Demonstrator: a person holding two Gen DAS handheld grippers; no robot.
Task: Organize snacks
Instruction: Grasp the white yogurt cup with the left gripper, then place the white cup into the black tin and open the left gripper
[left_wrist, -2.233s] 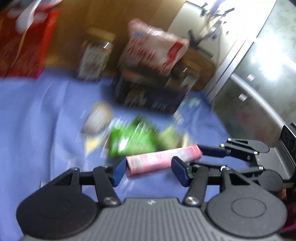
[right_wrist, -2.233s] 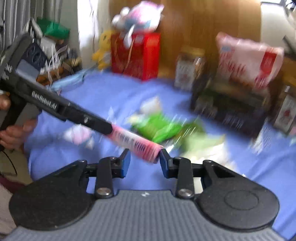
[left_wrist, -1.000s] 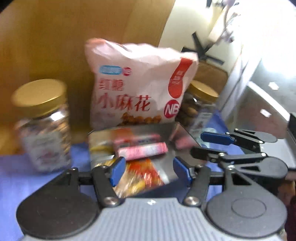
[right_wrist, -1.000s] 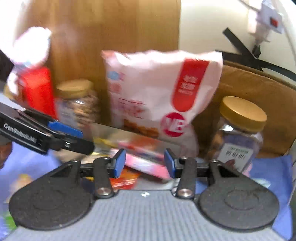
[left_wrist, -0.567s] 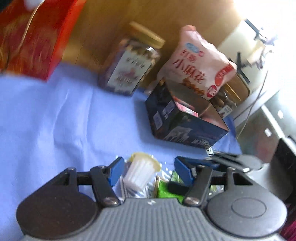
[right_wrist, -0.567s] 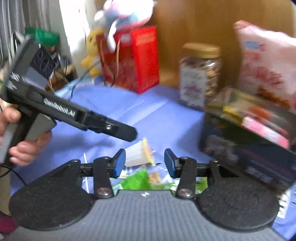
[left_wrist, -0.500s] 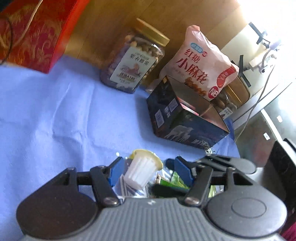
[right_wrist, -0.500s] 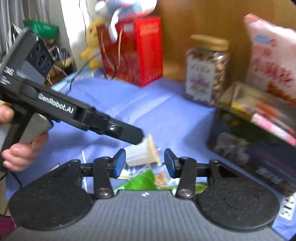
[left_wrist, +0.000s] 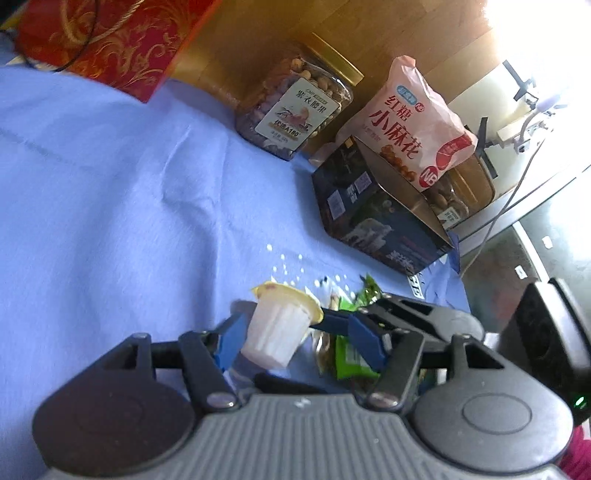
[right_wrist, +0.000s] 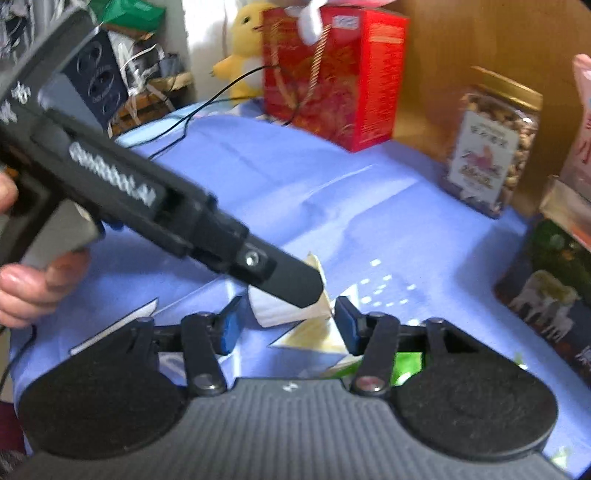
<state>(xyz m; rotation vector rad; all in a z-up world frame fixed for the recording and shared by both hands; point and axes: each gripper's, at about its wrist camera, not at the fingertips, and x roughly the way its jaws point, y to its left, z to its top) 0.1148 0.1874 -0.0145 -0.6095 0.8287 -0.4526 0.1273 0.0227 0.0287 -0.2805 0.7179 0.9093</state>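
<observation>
A small white jelly cup (left_wrist: 275, 334) with a yellow lid lies on its side on the blue cloth (left_wrist: 110, 192), among green packets (left_wrist: 349, 356). My left gripper (left_wrist: 299, 338) stands open around it; the left pad is at the cup's side and the right pad is clear of it. My right gripper (right_wrist: 287, 326) comes in from the other side with the same jelly cup (right_wrist: 277, 312) between its pads, touching neither. Its jaws are opening. One of its blue fingers (left_wrist: 332, 320) reaches the cup's lid. The left gripper's black finger (right_wrist: 291, 282) crosses over the cup.
A dark open box (left_wrist: 376, 218) holding snacks stands at the back right, with a pink bag (left_wrist: 410, 122) leaning behind it. A nut jar (left_wrist: 295, 105) and a red gift box (left_wrist: 110, 37) line the wooden back wall. A hand (right_wrist: 40, 280) holds the left gripper.
Both grippers carried a pink stick to the box and left it there. They have swung back and down to the loose snacks; the cup now sits between both pairs of jaws. The right jaws have widened.
</observation>
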